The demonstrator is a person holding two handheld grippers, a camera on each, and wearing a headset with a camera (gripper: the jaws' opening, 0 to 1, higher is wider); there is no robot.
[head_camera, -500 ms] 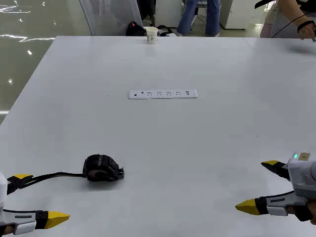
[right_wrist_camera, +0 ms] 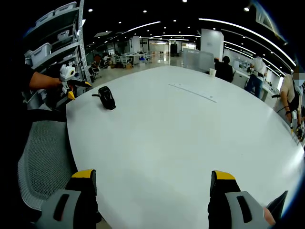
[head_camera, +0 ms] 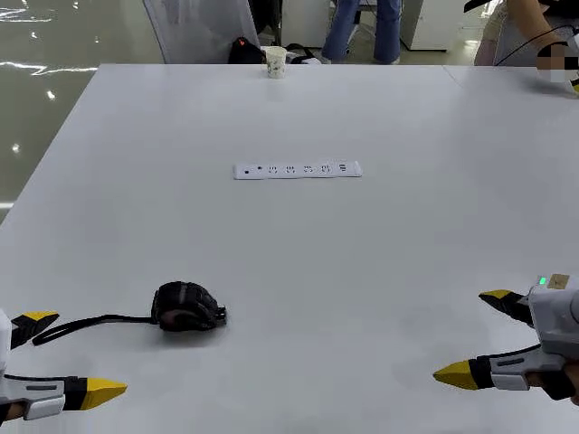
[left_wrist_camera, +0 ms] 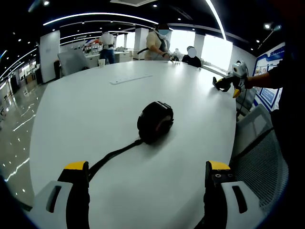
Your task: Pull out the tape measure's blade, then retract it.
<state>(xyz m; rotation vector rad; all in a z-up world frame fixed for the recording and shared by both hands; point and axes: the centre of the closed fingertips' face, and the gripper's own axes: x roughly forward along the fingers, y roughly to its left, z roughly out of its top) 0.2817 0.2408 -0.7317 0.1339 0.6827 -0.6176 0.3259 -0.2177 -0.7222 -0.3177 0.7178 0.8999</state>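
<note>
Task thing: tape measure (head_camera: 187, 306), a dark case lying on the white surface (head_camera: 362, 262) at the near left. A black wrist strap (head_camera: 95, 320) trails from it toward the left tongs.
Left tongs (head_camera: 75, 354): jaws spread wide, nothing held. The strap's free end lies just beside one jaw; I cannot tell if it touches. In the left gripper view the case sits ahead, between the two jaws but apart from both.
Right tongs (head_camera: 470, 334): jaws spread wide, empty, at the near right edge and well apart from the tape measure.
Blade: judged fully wound in, as nothing runs out from the case.
Done: nothing, by my reading. There is no grip on the case or the strap.
Left: all of it. Steady the case, catch the blade's end, draw it out, then let it run back.
Step in hand: likely the approach, with the left tongs lined up on the case.
Around: white power strip (head_camera: 297, 170) at mid-surface, paper cup (head_camera: 276, 61) at the far edge, people standing beyond it, another person's arm at the far right corner, and a mesh chair (right_wrist_camera: 40, 157) by the near edge.
In the way: nothing lies between either tongs and the case.
Risk: the strap may snag a jaw, and the case may skid on the smooth surface.
</note>
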